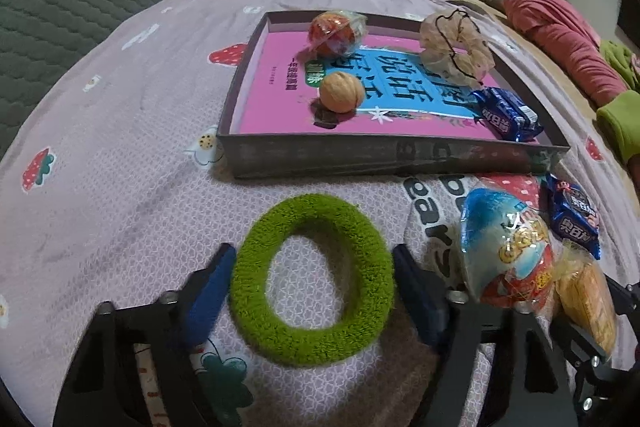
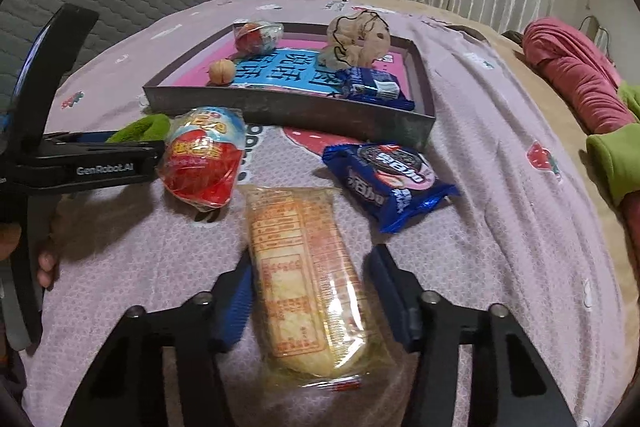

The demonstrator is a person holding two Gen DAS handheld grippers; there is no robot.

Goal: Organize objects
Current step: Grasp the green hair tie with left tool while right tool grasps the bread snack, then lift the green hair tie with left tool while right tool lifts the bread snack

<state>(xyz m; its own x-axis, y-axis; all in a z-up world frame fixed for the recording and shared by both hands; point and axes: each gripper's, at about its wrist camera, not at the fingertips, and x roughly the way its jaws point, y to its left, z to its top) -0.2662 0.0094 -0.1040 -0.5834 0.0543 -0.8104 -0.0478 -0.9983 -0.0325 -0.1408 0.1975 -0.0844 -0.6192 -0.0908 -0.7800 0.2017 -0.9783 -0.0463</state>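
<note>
Green ring [image 1: 312, 279] pinched by left hand-held gripper [image 1: 312, 291]; right hand-held gripper [image 2: 308, 299] pinching one cracker pack [image 2: 308, 283]; two blue cookie packs [image 2: 388, 183]

Bed [image 1: 120, 187] with a lilac strawberry-print sheet. Directly on it: shallow grey box [image 1: 360, 155], green fuzzy ring [image 1: 312, 279] before the box, egg-shaped snack pack [image 2: 204, 159], clear-wrapped cracker pack [image 2: 304, 287], blue biscuit packet [image 2: 388, 179]. Pink and green bedding [image 1: 560, 47] lies along the right edge.
</note>
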